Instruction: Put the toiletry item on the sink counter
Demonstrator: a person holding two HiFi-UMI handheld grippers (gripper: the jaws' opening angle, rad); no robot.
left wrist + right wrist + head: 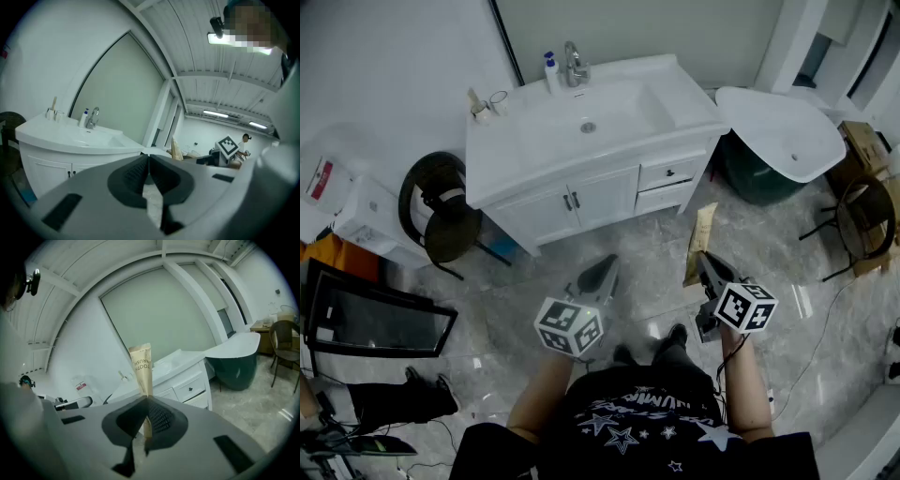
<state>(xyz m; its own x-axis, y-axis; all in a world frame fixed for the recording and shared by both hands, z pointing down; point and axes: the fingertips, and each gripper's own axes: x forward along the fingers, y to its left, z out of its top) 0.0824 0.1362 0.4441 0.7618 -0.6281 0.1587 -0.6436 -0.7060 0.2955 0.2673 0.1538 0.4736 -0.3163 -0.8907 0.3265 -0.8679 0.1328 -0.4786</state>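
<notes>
A tan toothbrush packet (702, 236) (142, 369) stands up out of my right gripper (700, 262) (146, 398), whose jaws are shut on its lower end. The white sink counter (506, 155) (178, 363) (42, 133) lies ahead, well beyond both grippers, with a basin (591, 117) in its middle. My left gripper (602, 274) (148, 161) is shut with nothing in it, held over the floor in front of the cabinet doors.
On the counter stand a tap (574, 64), a blue-capped pump bottle (550, 67) and small cups (486, 105) at the back left. A white bathtub (783, 131) is at right, chairs (441, 211) (862, 220) on both sides, a black frame (375, 319) at left.
</notes>
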